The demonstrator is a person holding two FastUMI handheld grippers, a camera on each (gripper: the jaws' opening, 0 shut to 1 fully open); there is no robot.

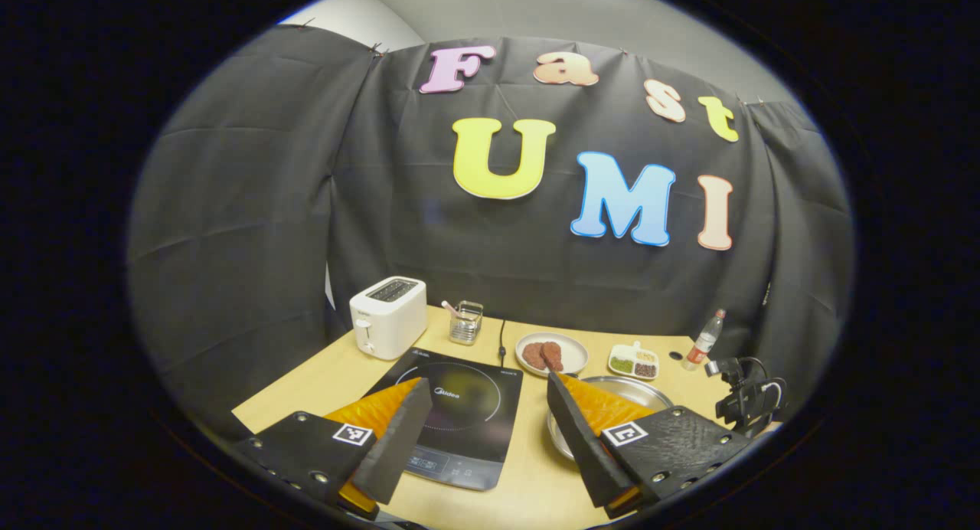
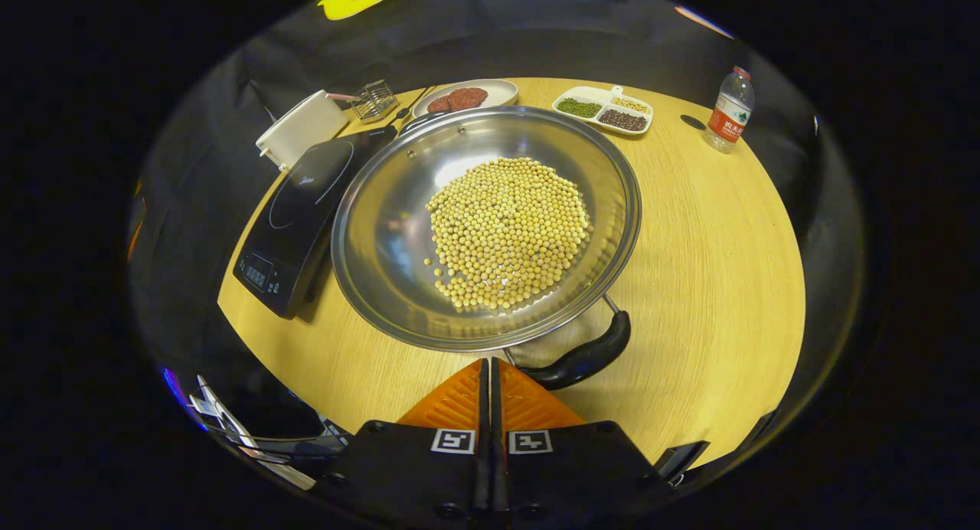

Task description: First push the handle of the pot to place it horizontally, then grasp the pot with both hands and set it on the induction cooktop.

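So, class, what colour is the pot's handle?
Black; the handle shows best in the right gripper view.

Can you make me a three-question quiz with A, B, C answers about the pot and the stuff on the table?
1. Where is the pot?
A. On the cooktop
B. On the table beside the cooktop
C. On the toaster

2. How many sections of the divided dish hold food?
A. One
B. Three
C. Six

3. How are the right gripper's fingers?
A. Closed together
B. Wide apart
C. Clamped on the bottle

Answers:
1 B, the pot rests on the table, right of the cooktop.
2 B, three separate piles show.
3 A, the fingers meet, nothing between.
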